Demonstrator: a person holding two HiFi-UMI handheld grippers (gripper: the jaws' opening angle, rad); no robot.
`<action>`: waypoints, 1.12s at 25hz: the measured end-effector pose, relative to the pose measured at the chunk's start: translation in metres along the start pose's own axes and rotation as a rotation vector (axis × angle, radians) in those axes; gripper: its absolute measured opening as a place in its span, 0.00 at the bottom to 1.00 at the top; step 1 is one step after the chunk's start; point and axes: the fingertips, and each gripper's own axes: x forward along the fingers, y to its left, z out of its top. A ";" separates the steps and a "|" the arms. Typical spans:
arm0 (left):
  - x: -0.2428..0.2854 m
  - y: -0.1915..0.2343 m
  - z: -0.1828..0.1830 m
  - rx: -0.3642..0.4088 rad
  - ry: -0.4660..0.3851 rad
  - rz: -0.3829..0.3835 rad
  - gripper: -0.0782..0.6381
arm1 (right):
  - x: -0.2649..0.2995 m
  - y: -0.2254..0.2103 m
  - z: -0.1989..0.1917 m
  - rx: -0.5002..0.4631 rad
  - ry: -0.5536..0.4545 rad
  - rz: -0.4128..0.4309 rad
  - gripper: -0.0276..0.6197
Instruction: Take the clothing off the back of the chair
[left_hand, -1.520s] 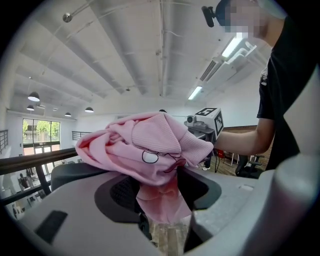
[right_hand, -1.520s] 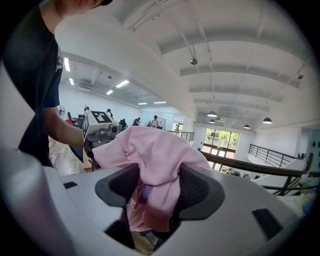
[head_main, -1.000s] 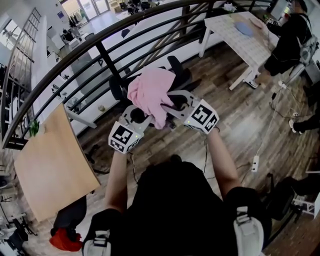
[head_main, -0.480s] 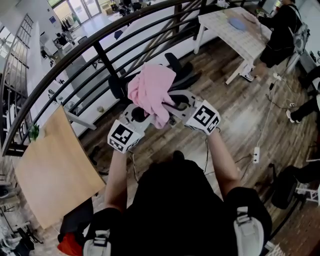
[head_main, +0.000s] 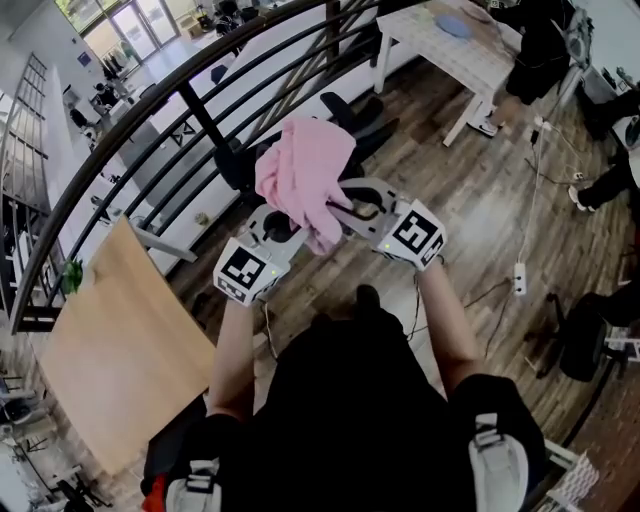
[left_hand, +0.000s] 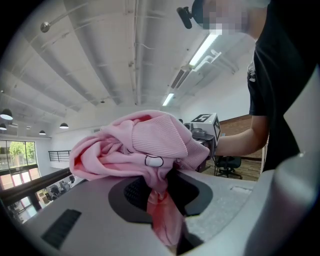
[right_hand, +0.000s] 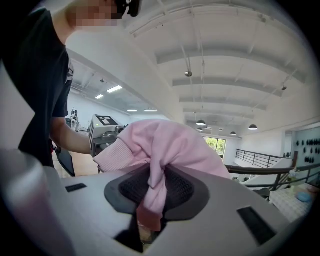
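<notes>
Pink clothing (head_main: 303, 175) bunched in a wad, held up in front of the person, above the black chair (head_main: 352, 112). Left gripper (left_hand: 162, 215) pinched narrow on one fold. Right gripper (right_hand: 150, 210) clamped on another. The two grippers face each other, close together.

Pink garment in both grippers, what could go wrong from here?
The left gripper and right gripper each pinch only a narrow fold of the pink garment, so the bunched bulk above them might slip free. In the head view, its loose folds hang close over the black chair and could snag on it.
</notes>
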 end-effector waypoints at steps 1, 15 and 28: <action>-0.003 -0.005 -0.004 -0.014 0.006 -0.011 0.23 | -0.001 0.006 -0.002 0.004 0.004 -0.012 0.18; -0.016 -0.055 -0.044 -0.035 0.038 -0.142 0.22 | -0.016 0.060 -0.051 0.104 0.081 -0.058 0.17; 0.017 -0.099 -0.033 -0.056 0.068 -0.080 0.22 | -0.071 0.057 -0.061 0.105 0.064 0.014 0.16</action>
